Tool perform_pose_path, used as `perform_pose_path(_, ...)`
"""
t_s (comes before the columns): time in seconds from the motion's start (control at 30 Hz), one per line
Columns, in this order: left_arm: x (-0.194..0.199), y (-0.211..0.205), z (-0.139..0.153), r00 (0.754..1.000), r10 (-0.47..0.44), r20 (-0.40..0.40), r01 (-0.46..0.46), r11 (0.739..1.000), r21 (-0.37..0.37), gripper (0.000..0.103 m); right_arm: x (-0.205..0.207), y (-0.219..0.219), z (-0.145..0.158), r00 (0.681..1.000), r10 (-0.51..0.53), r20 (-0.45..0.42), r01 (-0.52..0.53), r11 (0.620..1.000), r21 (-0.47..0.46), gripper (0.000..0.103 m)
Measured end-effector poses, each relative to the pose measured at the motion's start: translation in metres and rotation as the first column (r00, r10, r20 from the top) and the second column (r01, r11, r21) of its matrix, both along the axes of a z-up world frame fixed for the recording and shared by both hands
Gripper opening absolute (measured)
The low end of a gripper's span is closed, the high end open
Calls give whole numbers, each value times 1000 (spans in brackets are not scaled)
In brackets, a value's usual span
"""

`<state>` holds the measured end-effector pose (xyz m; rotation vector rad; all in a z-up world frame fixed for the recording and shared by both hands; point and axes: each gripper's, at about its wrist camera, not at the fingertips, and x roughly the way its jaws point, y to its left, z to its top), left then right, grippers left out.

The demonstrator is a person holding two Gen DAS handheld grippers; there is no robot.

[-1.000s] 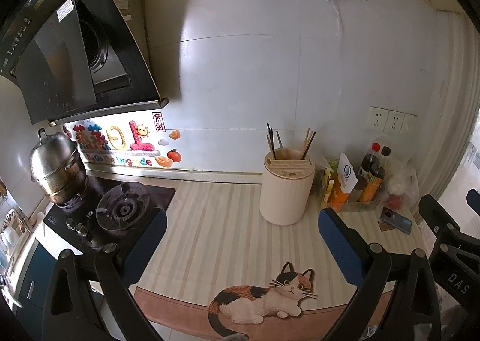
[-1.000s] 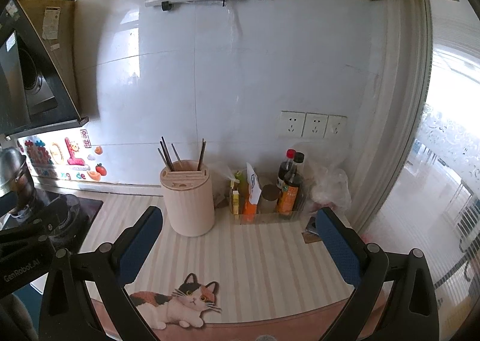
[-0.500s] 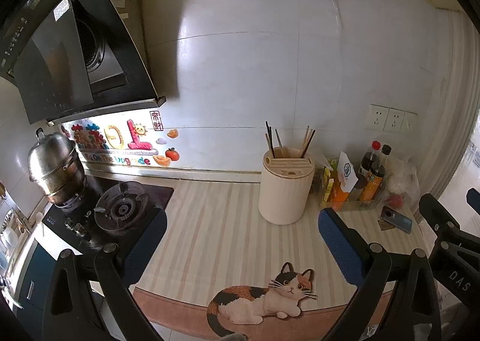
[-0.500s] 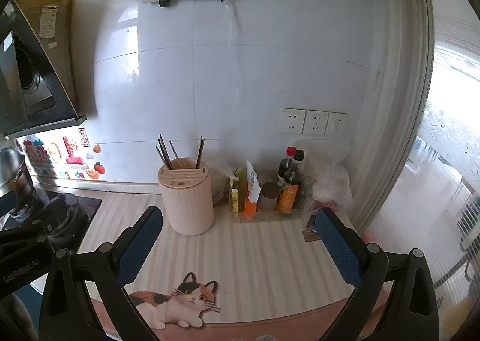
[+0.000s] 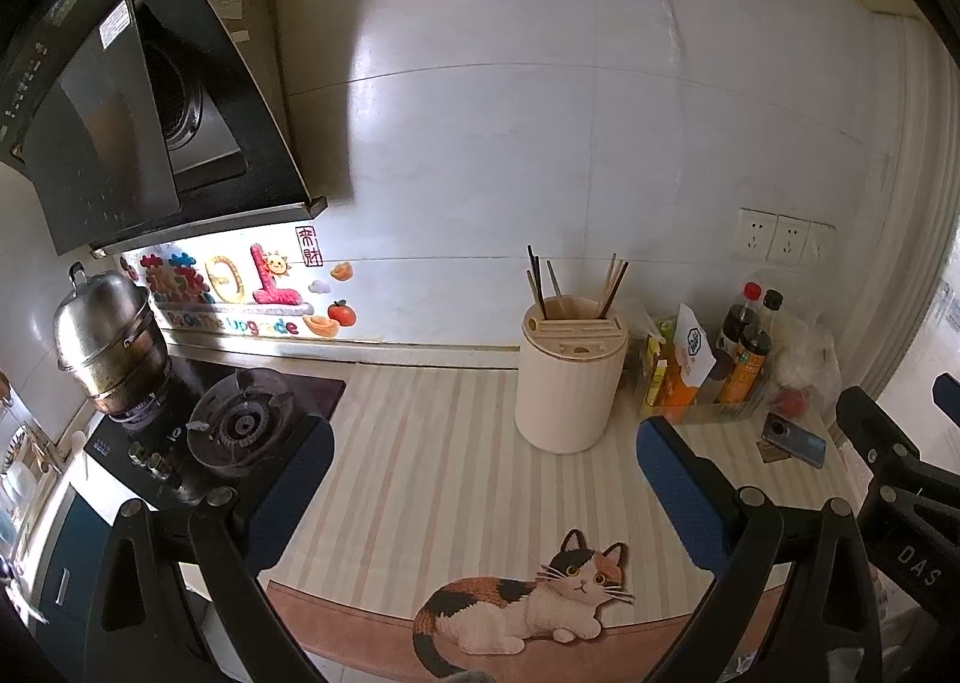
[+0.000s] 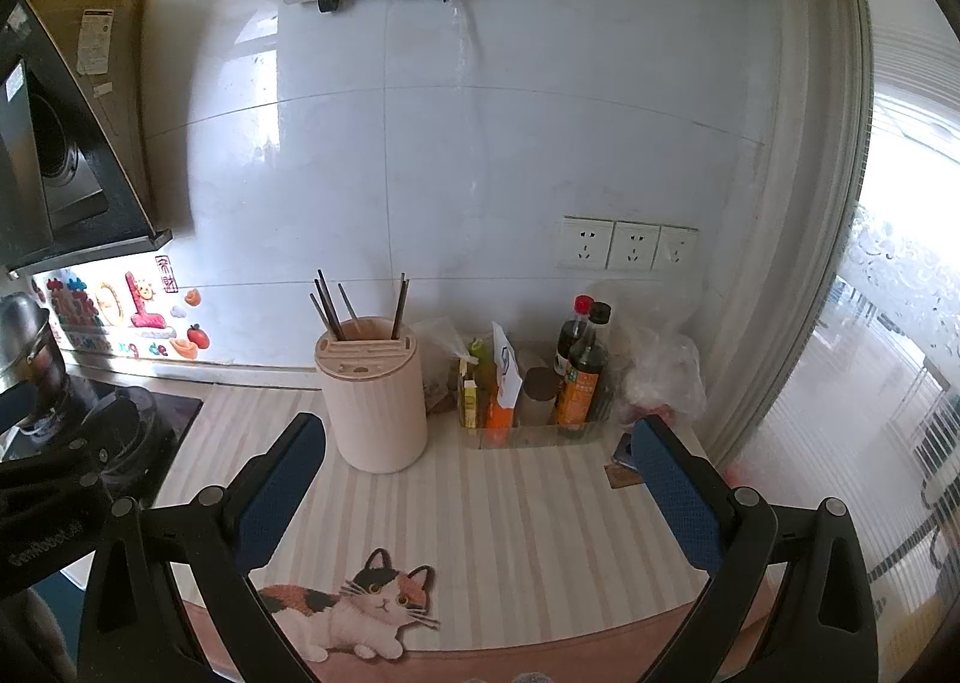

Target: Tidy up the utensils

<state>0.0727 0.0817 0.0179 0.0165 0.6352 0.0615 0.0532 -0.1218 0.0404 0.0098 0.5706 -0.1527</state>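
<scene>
My left tool (image 5: 485, 467) hangs above the counter (image 5: 432, 443) with its blue-padded fingers (image 5: 292, 488) spread wide apart and nothing between them; my right tool (image 6: 478, 464) is the same, fingers parted and bare. The utensil holder (image 5: 569, 383) stands upright near the back of the counter, a smooth cream cylinder with a slotted wooden top; chopsticks (image 5: 543, 284) lean out of its open rear compartment, some dark, some pale wood, in two loose clusters; the narrow slots in front look unfilled. Just to its right sits a clear tray (image 6: 540, 431) against the wall, holding upright sauce bottles (image 6: 585, 365) with red and black caps, a small brown-lidded jar (image 6: 537, 395) and some yellow and orange packets (image 6: 480, 398); a crumpled plastic bag (image 6: 660, 365) slumps beside it; a phone (image 5: 795, 443) lies flat at the counter's right end. The counter wears a pale striped mat with a calico cat (image 5: 528, 608) printed near its front edge. To the left, a dull steel steamer pot (image 5: 108, 335) sits on the black gas stove (image 5: 240, 425); glossy white tiles (image 5: 510, 143) back everything.
</scene>
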Motion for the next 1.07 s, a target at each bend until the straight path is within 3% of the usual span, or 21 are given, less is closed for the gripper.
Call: perform_pose_path(1.07,1,7,-1,1000,2,-6,-2,1000,-14,103,5,-1,0,1000,5,-7,-5,1000,0,103)
